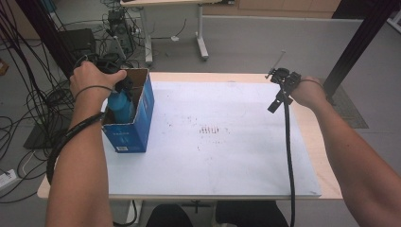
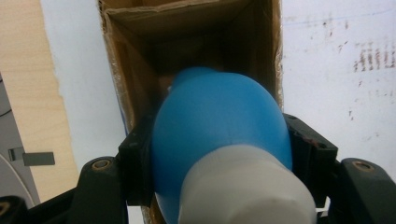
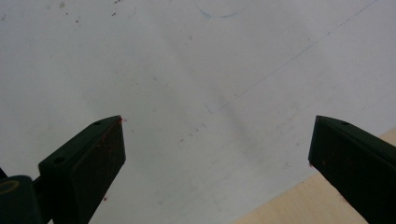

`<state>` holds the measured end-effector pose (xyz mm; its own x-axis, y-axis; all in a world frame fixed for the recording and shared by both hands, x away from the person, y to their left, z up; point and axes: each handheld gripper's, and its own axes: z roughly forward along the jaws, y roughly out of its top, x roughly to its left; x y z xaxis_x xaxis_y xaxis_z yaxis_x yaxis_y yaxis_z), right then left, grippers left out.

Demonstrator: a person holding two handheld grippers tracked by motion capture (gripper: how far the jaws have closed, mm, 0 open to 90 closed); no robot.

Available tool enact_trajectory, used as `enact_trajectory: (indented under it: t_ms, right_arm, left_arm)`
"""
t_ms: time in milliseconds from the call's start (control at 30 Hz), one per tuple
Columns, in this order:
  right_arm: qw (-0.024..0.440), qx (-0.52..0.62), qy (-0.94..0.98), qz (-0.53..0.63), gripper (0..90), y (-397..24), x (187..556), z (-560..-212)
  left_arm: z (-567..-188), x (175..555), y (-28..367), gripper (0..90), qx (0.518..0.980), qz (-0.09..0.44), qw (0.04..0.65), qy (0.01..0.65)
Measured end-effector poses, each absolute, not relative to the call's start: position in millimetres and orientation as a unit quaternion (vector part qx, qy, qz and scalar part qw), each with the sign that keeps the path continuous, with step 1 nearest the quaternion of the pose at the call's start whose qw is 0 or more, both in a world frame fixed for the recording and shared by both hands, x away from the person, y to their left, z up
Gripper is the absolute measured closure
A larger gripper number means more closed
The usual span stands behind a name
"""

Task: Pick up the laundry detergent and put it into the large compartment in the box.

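**Blue bottle being lowered into the open carton**

Nearest the lens in the left gripper view, a white cap [image 2: 247,186] is being seen end-on, and behind it the rounded shoulder of the blue bottle [image 2: 219,126] is being clenched from both sides by the two black jaws of the left gripper [image 2: 219,154]. Beyond the bottle, the brown inside of the cardboard box [image 2: 140,74] is being looked into, with the bottle's far end already past the rim.

From the high view, the same box [image 1: 142,113], blue on its outer walls, is being seen standing upright at the left edge of the white table sheet [image 1: 227,156]. The bottle [image 1: 120,106] is being held partly inside the open top, with the left gripper [image 1: 124,85] and its hand directly above it.

The right gripper [image 1: 283,82] is being kept well apart at the far right edge of the table, and nothing is being held by it: in the right gripper view its jaws are standing wide over bare white sheet [image 3: 196,84], with a strip of wooden tabletop [image 3: 308,205] at the lower corner.

The step in hand is judged to be the insertion of the bottle into the box, roughly midway. For the next move, the bottle would need to be kept aligned with the narrow opening and clear of the cardboard walls while being sunk until its base is supported; only then should the grip be released and the gripper drawn straight up, so that the light box is not being tipped or dragged.
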<state>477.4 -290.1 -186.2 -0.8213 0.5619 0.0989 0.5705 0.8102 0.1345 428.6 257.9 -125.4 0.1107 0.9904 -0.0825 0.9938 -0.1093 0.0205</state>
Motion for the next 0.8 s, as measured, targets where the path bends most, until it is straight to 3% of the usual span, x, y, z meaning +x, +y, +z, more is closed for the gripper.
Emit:
enact_trajectory:
  t_ms: [800]
  right_arm:
    - [0.026,-0.302,-0.949,-0.084,3.7,-292.6,476.6,-189.0]
  left_arm:
    - [-155.7,430.6,259.4,37.6,0.742,-0.037,0.028,0.669]
